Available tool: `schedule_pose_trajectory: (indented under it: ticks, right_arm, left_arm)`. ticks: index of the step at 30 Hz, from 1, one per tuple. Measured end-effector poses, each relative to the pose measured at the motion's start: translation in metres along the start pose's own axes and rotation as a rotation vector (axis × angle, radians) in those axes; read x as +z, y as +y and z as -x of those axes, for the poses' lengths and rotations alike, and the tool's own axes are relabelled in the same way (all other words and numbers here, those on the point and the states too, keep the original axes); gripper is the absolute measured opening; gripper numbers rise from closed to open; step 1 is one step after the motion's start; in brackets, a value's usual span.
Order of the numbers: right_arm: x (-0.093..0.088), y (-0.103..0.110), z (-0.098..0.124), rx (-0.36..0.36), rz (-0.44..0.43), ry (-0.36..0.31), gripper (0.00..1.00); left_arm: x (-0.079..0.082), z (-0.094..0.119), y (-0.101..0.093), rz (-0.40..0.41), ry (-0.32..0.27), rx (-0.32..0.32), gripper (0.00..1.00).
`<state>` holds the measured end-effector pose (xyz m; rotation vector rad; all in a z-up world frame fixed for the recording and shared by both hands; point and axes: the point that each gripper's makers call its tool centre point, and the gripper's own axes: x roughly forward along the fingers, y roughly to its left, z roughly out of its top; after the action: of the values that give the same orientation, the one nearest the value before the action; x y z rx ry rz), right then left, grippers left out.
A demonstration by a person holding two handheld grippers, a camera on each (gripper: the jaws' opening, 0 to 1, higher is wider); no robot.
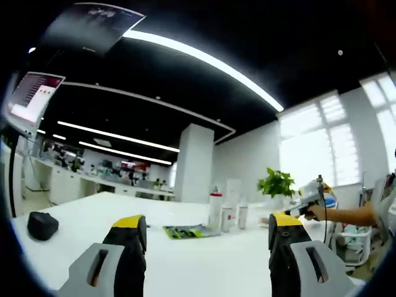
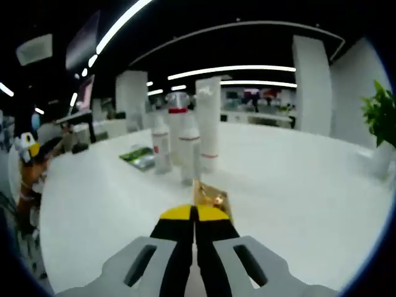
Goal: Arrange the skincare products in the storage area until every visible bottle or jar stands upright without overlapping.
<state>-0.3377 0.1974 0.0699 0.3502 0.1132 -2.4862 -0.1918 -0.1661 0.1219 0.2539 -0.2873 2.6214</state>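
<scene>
Am holding left gripper jaws apart, gripping nothing, above table. Right gripper jaws together, possibly pinching gold packet; cannot confirm. Bottles standing upright mid-table, beside green packet. Judging next move: placing gold packet clear of bottles.

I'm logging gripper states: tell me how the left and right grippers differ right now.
The left gripper is open, jaws wide apart and empty; the right gripper is shut, pinching a small gold foil-like item. The left gripper is held far from the white bottles; the right is closer. Both have yellow-tipped black jaws.
</scene>
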Motion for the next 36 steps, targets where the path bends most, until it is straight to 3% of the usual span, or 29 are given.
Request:
schedule_pose_trajectory:
  ticks: [10,14,18,21,22,25,27,31,34,36]
  right_arm:
    - [0.037,0.026,0.027,0.096,-0.098,-0.115,0.00]
    - [0.054,0.048,0.038,0.128,-0.074,-0.166,0.00]
    - [0.075,0.075,0.049,0.151,-0.010,-0.237,0.00]
    - [0.091,0.095,0.058,0.101,0.135,-0.302,0.00]
    - [0.099,0.110,0.064,0.070,0.245,-0.339,0.00]
    - [0.107,0.139,0.072,0.035,0.427,-0.389,0.00]
    - [0.114,0.168,0.081,0.000,0.618,-0.451,0.00]
    - [0.113,0.215,0.091,-0.072,0.960,-0.541,0.00]
    - [0.105,0.241,0.093,-0.107,1.164,-0.582,0.00]
    - [0.096,0.261,0.093,-0.147,1.359,-0.615,0.00]
  left_arm:
    - [-0.002,-0.003,-0.017,0.008,0.002,-0.048,0.83]
    - [-0.004,-0.005,-0.030,0.046,0.002,-0.094,0.83]
    - [-0.010,-0.009,-0.054,0.086,0.023,-0.189,0.83]
    - [-0.016,-0.009,-0.074,0.121,0.050,-0.269,0.85]
    - [-0.016,-0.010,-0.082,0.159,0.051,-0.303,0.85]
    - [-0.017,-0.007,-0.104,0.287,0.069,-0.411,0.85]
    - [-0.018,-0.005,-0.120,0.382,0.085,-0.491,0.84]
    - [-0.019,0.000,-0.142,0.501,0.117,-0.598,0.84]
    - [-0.018,0.004,-0.155,0.591,0.129,-0.667,0.82]
    - [-0.014,0.007,-0.164,0.658,0.131,-0.715,0.81]
